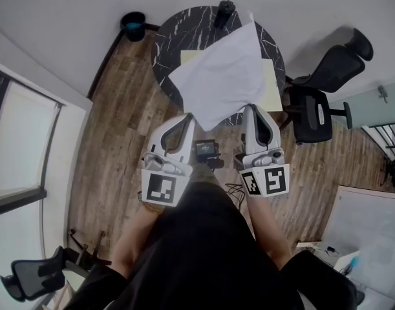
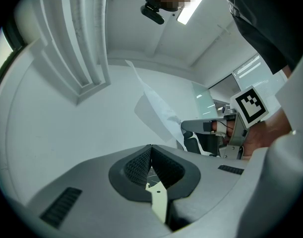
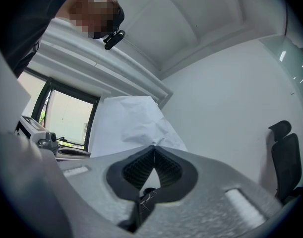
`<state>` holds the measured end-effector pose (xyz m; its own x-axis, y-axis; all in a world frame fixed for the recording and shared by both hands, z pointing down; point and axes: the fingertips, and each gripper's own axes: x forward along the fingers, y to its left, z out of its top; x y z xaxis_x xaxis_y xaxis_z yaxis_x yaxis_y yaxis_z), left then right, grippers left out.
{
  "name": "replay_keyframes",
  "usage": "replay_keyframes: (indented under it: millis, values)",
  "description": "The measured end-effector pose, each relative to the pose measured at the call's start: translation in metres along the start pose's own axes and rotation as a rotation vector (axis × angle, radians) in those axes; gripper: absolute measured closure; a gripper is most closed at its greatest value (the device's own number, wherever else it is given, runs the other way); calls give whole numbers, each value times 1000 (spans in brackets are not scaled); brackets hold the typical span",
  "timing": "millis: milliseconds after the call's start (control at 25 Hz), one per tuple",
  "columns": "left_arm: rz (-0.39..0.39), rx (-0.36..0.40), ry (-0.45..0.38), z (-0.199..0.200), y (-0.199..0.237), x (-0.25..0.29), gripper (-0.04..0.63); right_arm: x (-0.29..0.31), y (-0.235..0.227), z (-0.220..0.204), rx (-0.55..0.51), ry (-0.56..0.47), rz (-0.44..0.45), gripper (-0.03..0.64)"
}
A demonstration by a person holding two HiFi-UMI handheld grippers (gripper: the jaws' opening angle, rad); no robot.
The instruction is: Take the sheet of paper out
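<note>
1. Head view: the white sheet of paper (image 1: 226, 76) hangs above the round dark bench (image 1: 178, 37) — a pale yellow folder (image 1: 273, 86) lies beneath it.
2. Right gripper (image 1: 253, 110) — jaws clamped on the sheet's near edge.
3. Left gripper (image 1: 186, 121): jaws pressed together, holding nothing, just beside the sheet's corner.

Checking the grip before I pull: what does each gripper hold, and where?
Right gripper is shut on the white sheet at its near edge. Left gripper is shut on a pale yellow strip, seemingly an edge of the folder.
</note>
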<state>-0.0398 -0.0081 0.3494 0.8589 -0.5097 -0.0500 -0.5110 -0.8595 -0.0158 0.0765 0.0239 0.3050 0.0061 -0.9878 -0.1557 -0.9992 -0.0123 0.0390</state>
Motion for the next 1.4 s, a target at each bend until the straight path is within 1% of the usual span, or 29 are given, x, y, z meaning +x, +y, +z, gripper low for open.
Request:
replay_keyframes:
  millis: [160,320,440,560,760,1080,1400]
  values:
    - [-1,-5,7,-1,0,0,597,0,-2,-1,1,2,-1,620]
    - [-7,18,6,-1,2,0,597,2,-2,-3,-3,5,-3,620]
    - [-4,-1,16,-4,3,0,597,3,-2,-4,-6,6,-6,620]
    - [-7,0,11,-4,3,1,597,2,-3,-6,-11,7,-11,620]
    - [-18,32,-11,0,5,2,597,3,-4,-7,-19,15,-20,620]
    - [2,6,-2,-3,12,-1,597,7,1,-9,-36,21,-18,620]
    - [17,13,-6,-5,25,-5,597,17,9,-15,-45,33,-9,620]
